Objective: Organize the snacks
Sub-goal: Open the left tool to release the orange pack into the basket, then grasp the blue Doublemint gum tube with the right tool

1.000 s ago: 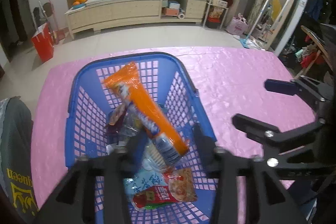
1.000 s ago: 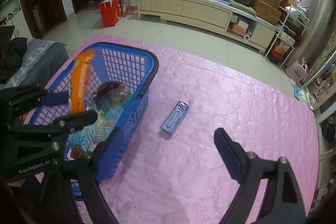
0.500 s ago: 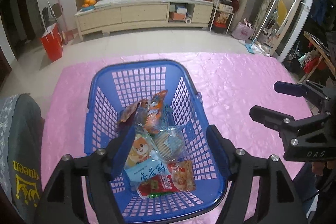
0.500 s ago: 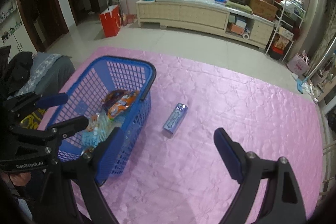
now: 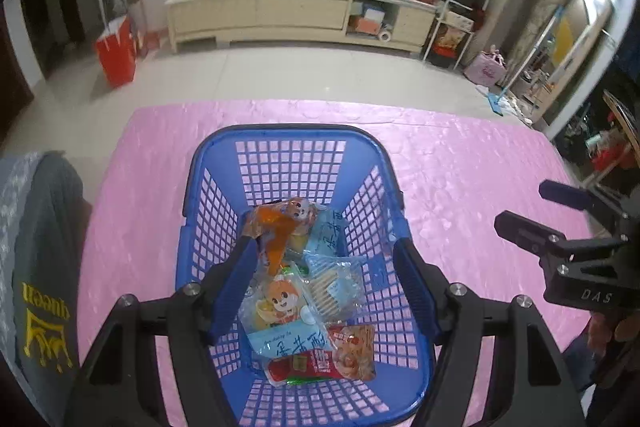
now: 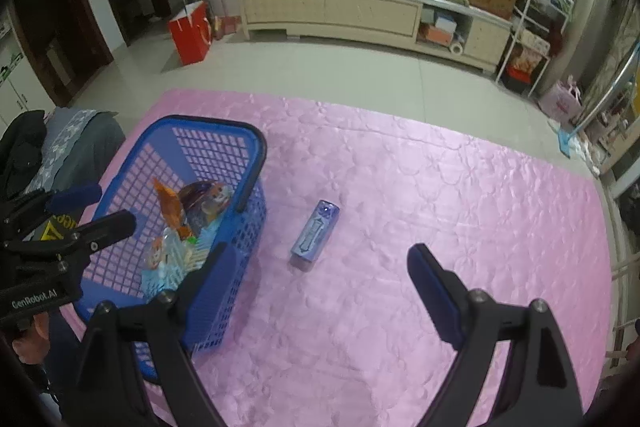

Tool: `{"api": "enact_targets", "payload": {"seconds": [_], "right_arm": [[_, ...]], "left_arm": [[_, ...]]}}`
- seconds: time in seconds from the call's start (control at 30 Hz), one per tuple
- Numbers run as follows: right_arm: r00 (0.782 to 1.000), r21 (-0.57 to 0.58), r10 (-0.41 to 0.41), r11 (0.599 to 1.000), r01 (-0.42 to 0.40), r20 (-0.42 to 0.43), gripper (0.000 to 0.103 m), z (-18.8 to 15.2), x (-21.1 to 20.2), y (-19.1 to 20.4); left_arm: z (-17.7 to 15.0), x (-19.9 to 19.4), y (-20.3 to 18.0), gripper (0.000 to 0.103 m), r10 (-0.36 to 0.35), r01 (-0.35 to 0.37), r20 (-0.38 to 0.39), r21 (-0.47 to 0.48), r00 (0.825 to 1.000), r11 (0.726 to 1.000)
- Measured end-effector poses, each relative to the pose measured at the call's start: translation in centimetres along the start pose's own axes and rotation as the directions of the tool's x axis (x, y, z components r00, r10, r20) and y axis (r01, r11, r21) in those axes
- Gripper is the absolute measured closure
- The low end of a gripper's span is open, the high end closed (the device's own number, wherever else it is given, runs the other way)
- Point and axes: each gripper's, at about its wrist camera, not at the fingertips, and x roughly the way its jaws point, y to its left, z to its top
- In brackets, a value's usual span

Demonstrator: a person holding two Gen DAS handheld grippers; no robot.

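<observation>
A blue plastic basket (image 5: 288, 135) stands on the pink tablecloth (image 5: 460, 179) and holds several snack packets, with an orange packet (image 5: 280, 227) on top. My left gripper (image 5: 324, 267) is open and empty above the basket. The basket also shows in the right wrist view (image 6: 224, 125), at the left. A small blue snack pack (image 6: 314, 235) lies alone on the cloth to the right of the basket. My right gripper (image 6: 320, 267) is open and empty, just short of that pack. The right gripper (image 5: 560, 215) shows at the right of the left wrist view.
A chair with grey clothing (image 5: 36, 267) stands at the table's left edge. Beyond the table are a tiled floor, a red bag (image 6: 190, 33), a long cream cabinet (image 6: 360, 11) and cluttered shelves (image 6: 536, 27).
The long orange packet that stood up between my left fingers now lies in the basket. My left gripper has opened wide and pulled up and back. The right gripper has barely moved.
</observation>
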Motion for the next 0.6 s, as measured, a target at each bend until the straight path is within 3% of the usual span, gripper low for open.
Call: {"api": "enact_targets", "payload": {"seconds": [0.07,0.2,0.27,0.6], "right_arm": [[1.000,0.010,-0.005,1.000,0.006,-0.022,0.013,0.5,0.8,-0.3],[0.998,0.030,-0.014,0.999,0.016,-0.067,0.013,1.4,2.7,-0.5],[0.996,0.039,-0.018,0.999,0.021,-0.085,0.013,1.8,3.7,-0.8],[0.986,0.069,-0.002,0.998,0.014,-0.166,0.013,2.3,8.6,-1.6]], "left_arm": [[0.3,0.6,0.1,0.016,0.008,-0.008,-0.009,-0.001,1.000,1.000],[1.1,1.9,0.2,0.012,0.018,-0.018,-0.022,0.016,1.000,1.000],[1.5,2.8,0.3,0.000,0.011,-0.010,-0.037,0.014,0.999,1.000],[2.7,6.6,0.9,0.000,0.028,-0.030,-0.118,-0.018,0.993,0.999]]}}
